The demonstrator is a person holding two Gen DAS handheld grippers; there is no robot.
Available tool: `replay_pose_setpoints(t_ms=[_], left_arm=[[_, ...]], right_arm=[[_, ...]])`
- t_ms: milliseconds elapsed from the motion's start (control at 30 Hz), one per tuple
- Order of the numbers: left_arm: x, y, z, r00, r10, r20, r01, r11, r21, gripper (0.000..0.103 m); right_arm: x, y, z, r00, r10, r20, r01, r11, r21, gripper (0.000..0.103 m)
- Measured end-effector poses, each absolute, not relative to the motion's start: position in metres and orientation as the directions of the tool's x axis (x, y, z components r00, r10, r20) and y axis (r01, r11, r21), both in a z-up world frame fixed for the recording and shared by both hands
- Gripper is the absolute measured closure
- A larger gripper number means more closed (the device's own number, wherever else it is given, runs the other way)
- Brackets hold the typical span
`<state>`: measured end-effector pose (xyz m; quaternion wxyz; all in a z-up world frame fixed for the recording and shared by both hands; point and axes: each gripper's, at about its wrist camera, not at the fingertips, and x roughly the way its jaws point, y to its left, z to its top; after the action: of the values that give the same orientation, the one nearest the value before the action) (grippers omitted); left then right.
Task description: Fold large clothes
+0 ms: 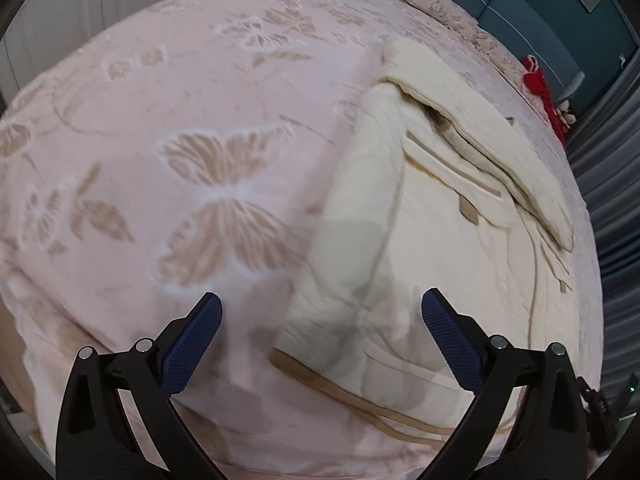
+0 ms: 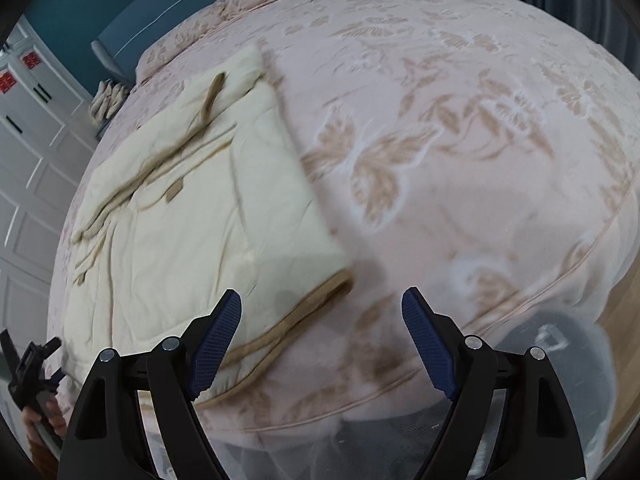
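Observation:
A cream quilted garment point(image 1: 432, 232) with tan trim lies folded into a long rectangle on a pink bedspread point(image 1: 180, 128). In the left wrist view it fills the right half, its tan-edged hem nearest me. My left gripper point(image 1: 322, 308) hangs open above the garment's near left edge, nothing between its blue pads. In the right wrist view the same garment point(image 2: 192, 216) lies at left. My right gripper point(image 2: 322, 304) is open above the garment's near right corner, holding nothing. The other gripper and a hand point(image 2: 36, 396) show at the lower left.
The bedspread point(image 2: 460, 128) carries a butterfly and leaf pattern. A red cloth point(image 1: 540, 88) lies at the far end of the bed, by a teal headboard point(image 2: 132, 16). White panelled doors point(image 2: 28, 152) stand at left. Grey curtains point(image 1: 608, 168) hang at right. Wooden floor point(image 2: 620, 320) shows past the bed's edge.

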<state>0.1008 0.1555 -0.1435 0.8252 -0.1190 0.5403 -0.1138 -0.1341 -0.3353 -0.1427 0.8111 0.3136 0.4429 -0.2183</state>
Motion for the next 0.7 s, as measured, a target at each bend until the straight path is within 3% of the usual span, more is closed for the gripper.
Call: replay_pose_setpoints(t_ms=[267, 333, 367, 433, 500, 533, 600, 700], left_arm=[[0.096, 0.140, -0.156, 0.391, -0.331, -0.859, 0.088, 0.942, -0.323, 0.006], [0.096, 0.137, -0.156, 0.393, -0.325, -0.860, 0.089, 0.944, -0.317, 0.010], [0.095, 0.136, -0.155, 0.392, -0.333, -0.858, 0.095, 0.942, -0.322, 0.019], [0.094, 0.133, -0.152, 0.384, -0.339, -0.859, 0.102, 0.940, -0.325, 0.033], [0.094, 0.131, -0.148, 0.370, -0.364, -0.855, 0.110, 0.931, -0.348, 0.052], [0.093, 0.130, -0.147, 0.368, -0.367, -0.854, 0.112, 0.930, -0.351, 0.056], [0.092, 0.129, -0.142, 0.372, -0.364, -0.854, 0.117, 0.931, -0.346, 0.071], [0.090, 0.129, -0.134, 0.380, -0.348, -0.857, 0.112, 0.937, -0.331, 0.083]], right_arm=[[-0.124, -0.326, -0.152, 0.554, -0.024, -0.832, 0.607, 0.695, 0.384, 0.022], [-0.118, -0.327, -0.152, 0.559, -0.022, -0.829, 0.612, 0.686, 0.394, 0.022], [-0.116, -0.328, -0.151, 0.563, -0.021, -0.826, 0.610, 0.685, 0.398, 0.023], [-0.110, -0.326, -0.150, 0.563, -0.029, -0.826, 0.607, 0.693, 0.390, 0.030], [-0.106, -0.324, -0.150, 0.556, -0.026, -0.831, 0.604, 0.699, 0.383, 0.052], [-0.105, -0.323, -0.150, 0.549, -0.028, -0.835, 0.607, 0.700, 0.376, 0.057], [-0.106, -0.323, -0.150, 0.550, -0.030, -0.835, 0.608, 0.699, 0.376, 0.080], [-0.111, -0.324, -0.147, 0.561, -0.024, -0.828, 0.605, 0.694, 0.389, 0.094]])
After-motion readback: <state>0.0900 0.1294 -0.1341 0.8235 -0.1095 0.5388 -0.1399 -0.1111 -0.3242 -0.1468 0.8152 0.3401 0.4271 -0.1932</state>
